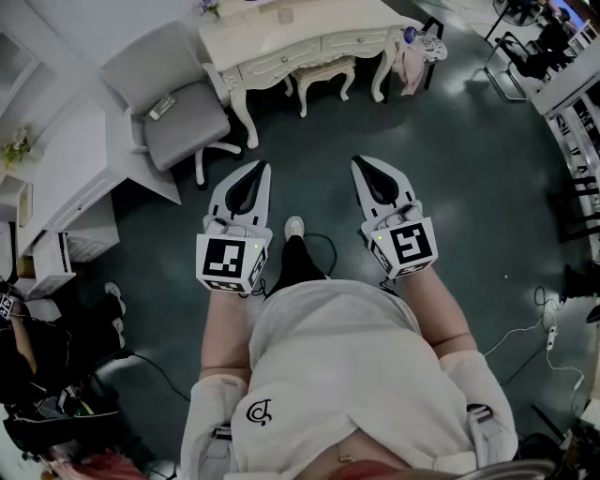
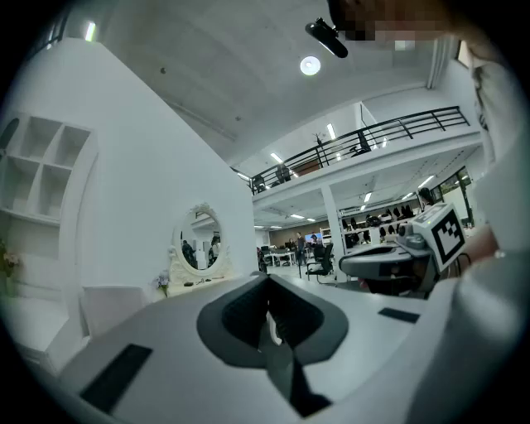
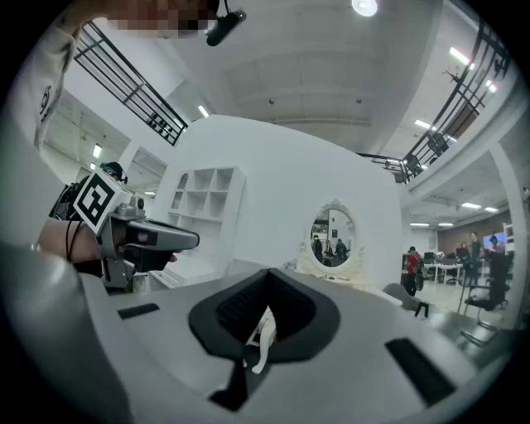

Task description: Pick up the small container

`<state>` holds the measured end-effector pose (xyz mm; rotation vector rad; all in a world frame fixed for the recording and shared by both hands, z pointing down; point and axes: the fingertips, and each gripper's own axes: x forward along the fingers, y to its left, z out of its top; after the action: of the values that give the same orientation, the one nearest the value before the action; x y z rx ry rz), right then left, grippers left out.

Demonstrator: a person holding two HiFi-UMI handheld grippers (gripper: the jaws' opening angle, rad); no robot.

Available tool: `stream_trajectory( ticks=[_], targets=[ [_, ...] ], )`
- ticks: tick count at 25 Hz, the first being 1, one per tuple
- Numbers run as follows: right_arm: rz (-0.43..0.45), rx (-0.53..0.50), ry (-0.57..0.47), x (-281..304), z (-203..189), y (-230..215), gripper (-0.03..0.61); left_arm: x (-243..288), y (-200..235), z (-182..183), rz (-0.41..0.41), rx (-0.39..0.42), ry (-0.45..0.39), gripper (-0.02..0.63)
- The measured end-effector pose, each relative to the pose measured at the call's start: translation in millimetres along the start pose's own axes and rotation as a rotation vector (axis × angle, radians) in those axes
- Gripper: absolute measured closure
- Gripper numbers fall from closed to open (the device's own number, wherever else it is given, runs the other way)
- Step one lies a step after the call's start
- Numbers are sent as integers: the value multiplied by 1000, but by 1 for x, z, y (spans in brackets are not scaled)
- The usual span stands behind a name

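Note:
My left gripper (image 1: 253,171) and right gripper (image 1: 366,165) are held side by side at waist height over the dark floor. Both point toward a white dressing table (image 1: 309,37). Each is shut with nothing between its jaws. Small items lie on the tabletop, one pale piece (image 1: 286,14) near its middle; which of them is the small container I cannot tell. In the left gripper view the shut jaws (image 2: 269,288) face the table's oval mirror (image 2: 199,240). The right gripper view shows its shut jaws (image 3: 267,283) and the same mirror (image 3: 333,236).
A grey padded chair (image 1: 178,103) stands left of the table, and a white stool (image 1: 323,70) is tucked under it. White shelving (image 1: 66,216) runs along the left. Cables (image 1: 548,337) trail on the floor at the right. A shoe (image 1: 293,226) shows between the grippers.

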<state>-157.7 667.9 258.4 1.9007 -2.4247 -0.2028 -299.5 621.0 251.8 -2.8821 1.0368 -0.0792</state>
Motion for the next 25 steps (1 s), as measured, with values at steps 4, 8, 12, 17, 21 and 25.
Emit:
stream_trajectory(
  ticks=[4,8,12,17,21,25],
  targets=[
    [-1,2,3,4,-1,1,575,1,5,-2,-4,-4,5,603],
    [-8,16,9,9,-6,0,575,3,6,-6,-25,-3,13,603],
    [0,11,8,18,-6,2,574,11,10,-9,-43,-9,14,603],
    [-6,55,37,38,-21,-4,572,26,24,-15,-41,-23,29,603],
    [-26,70,51,73,-31,-19,572,51,56,-24,-38,-37,38,603],
    [-31,63,53,133,-37,-42,571,95,106,-26,-30,-46,21,603]
  ],
)
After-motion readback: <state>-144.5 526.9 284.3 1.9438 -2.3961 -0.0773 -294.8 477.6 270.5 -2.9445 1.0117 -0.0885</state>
